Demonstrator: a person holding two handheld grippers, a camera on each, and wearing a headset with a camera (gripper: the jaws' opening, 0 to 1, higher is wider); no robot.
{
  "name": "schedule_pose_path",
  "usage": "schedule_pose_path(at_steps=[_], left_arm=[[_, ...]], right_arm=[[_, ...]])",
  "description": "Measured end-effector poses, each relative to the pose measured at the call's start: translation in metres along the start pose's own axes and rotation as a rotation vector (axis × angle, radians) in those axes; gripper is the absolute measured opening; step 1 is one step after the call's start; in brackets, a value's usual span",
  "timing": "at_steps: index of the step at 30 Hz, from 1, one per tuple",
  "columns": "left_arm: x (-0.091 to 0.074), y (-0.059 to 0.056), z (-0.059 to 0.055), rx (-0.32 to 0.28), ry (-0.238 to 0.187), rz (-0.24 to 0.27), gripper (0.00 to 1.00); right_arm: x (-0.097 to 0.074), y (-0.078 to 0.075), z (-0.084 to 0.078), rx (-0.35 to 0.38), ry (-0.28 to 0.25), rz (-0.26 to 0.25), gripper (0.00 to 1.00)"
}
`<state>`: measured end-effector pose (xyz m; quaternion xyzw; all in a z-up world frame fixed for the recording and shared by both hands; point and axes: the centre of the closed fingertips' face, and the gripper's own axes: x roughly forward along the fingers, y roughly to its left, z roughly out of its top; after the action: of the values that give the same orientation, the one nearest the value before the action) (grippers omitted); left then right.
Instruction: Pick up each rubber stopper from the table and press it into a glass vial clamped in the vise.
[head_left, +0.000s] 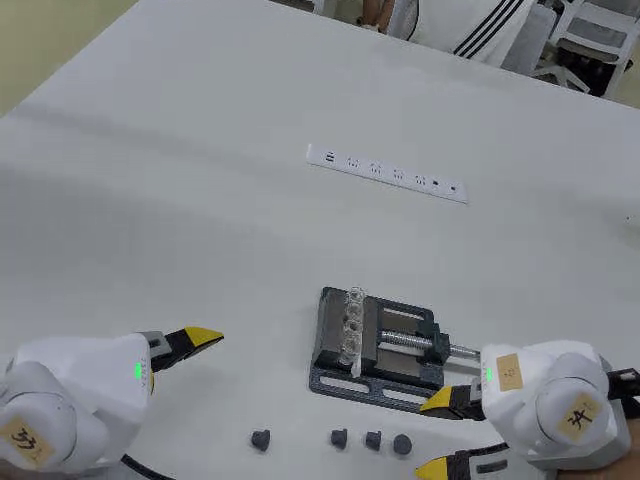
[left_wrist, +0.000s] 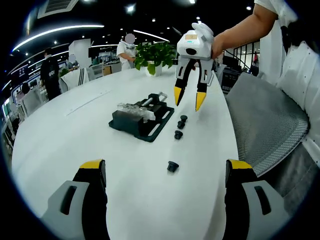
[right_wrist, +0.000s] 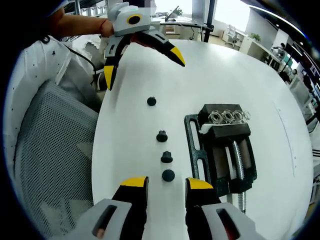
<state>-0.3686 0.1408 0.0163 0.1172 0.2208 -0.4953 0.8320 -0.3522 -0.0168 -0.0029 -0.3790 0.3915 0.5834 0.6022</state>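
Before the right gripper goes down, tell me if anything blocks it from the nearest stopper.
Nothing visible does: the right gripper, open, points at the nearest stopper with bare table between; the vise stands aside.

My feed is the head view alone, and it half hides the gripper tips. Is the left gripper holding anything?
Observer: No. The left gripper is wide open and empty.
Operator: And the right one, is it low enough to grasp?
Observer: Not quite. The right gripper hangs open above the stoppers, and its tips appear clear of the table.
Operator: Any vials plugged yet?
Observer: No. In the right gripper view the vials in the vise show open mouths, with no stopper in them.
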Motion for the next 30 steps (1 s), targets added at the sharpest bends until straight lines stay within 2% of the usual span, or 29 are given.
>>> schedule_pose_path(at_steps=[5, 17, 30], left_arm=[[0.000, -0.001, 0.002, -0.004, -0.010, 0.002, 0.98], [-0.003, 0.003, 0.001, -0.022, -0.031, 0.022, 0.98], [-0.004, 0.005, 0.004, -0.029, -0.050, 0.033, 0.98]], right_arm=[[0.009, 0.000, 0.000, -0.008, 0.023, 0.022, 0.21], [0.022, 0.000, -0.004, -0.100, 0.113, 0.046, 0.13], [0.023, 0.000, -0.004, -0.139, 0.145, 0.065, 0.10]])
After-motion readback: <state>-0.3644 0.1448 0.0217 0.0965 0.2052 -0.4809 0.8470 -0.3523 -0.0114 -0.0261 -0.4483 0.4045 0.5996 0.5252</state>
